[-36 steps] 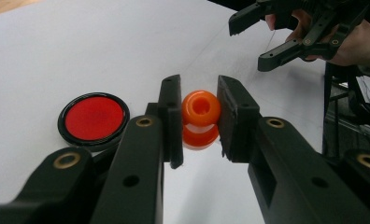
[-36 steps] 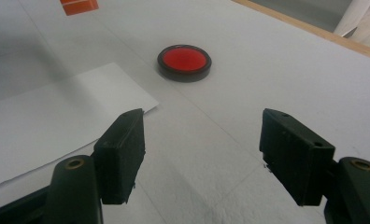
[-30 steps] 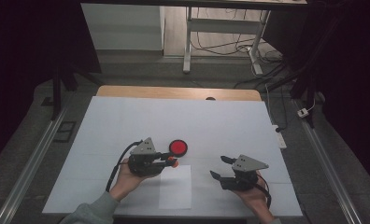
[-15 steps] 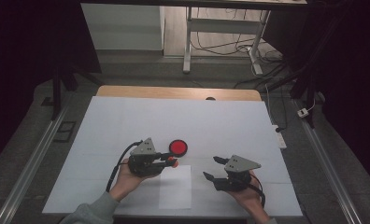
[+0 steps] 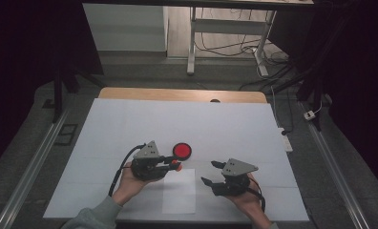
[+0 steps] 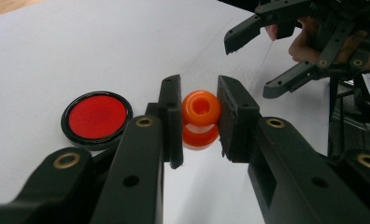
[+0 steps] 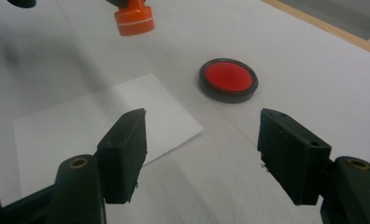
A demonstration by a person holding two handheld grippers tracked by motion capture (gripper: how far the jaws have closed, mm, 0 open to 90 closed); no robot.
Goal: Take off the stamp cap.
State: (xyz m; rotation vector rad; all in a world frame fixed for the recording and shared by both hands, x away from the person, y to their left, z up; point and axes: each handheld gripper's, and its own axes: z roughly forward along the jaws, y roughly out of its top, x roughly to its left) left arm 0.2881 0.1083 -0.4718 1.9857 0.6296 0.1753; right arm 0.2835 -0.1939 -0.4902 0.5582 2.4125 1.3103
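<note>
There were two grippers on the white table (image 5: 130, 124), one in each of the person's hands. The left gripper (image 5: 173, 164) had its jaws pinched on a single orange stamp (image 6: 201, 116), gripping the knobbed handle from both sides. The stamp was lifted clear of the table, just beside the paper's upper corner, its round base (image 7: 134, 22) pointing down. The right gripper (image 5: 212, 172) held nothing; its jaws stood spread wide, though they had just been closing a little with no thing between them.

One round ink pad (image 5: 181, 150) lay open on the table, red inside a black rim, just beyond the left gripper's tips. One sheet of white paper (image 5: 179, 191) lay flat near the table's front edge, between the two hands.

From the high view the stamp was hard to make out, a small orange speck at the jaw tips. In the right gripper view its top was cut off by the frame's edge, so only the base showed. The paper nearly vanished against the white tabletop. The person's forearms were cut off at the bottom, with one grey sleeve (image 5: 94, 215) showing.
</note>
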